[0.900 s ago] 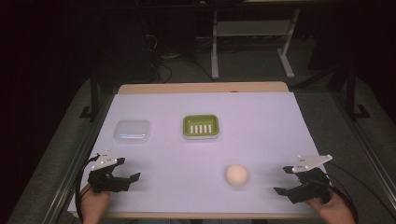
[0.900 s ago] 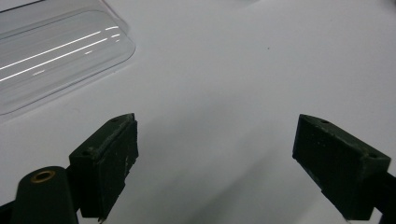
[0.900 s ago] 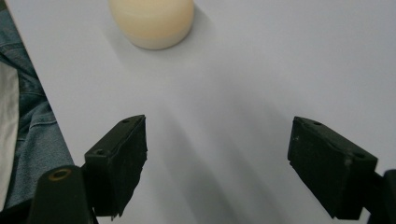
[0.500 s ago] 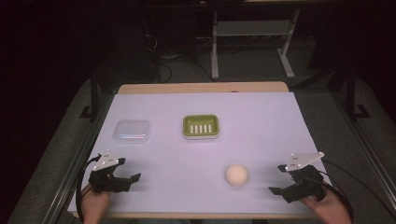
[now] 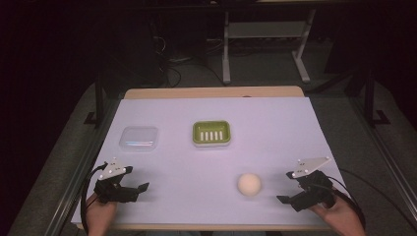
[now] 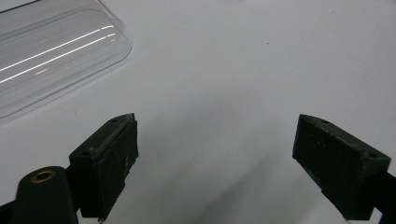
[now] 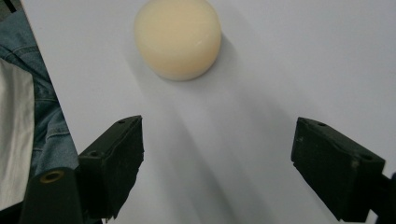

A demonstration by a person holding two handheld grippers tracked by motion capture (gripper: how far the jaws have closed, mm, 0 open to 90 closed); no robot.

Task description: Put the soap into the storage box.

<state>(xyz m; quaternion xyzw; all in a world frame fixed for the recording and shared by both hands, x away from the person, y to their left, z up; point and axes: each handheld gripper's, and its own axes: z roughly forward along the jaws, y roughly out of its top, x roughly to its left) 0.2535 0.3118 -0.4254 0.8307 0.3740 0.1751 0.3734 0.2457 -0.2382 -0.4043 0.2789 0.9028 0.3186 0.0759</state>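
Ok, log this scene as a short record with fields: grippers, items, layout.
left gripper: open, holds nothing, near the table's front left
right gripper: open, holds nothing, pointed at the soap
soap: round, cream, lying ahead of the right gripper, untouched
soap dish: green, slotted, mid table
clear lid: left of the dish, ahead of the left gripper
table: white cover

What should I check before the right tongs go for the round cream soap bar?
1. Right tongs open: ok, jaws wide apart.
2. Round cream soap bar ahead of the jaws, untouched: ok.
3. Bar centred between the jaws: not ok, it sits toward the left jaw.
4. Left tongs open, holding nothing: ok.
5. Green slotted soap dish unoccupied: ok.
6. Clear plastic lid apart from the dish: ok.
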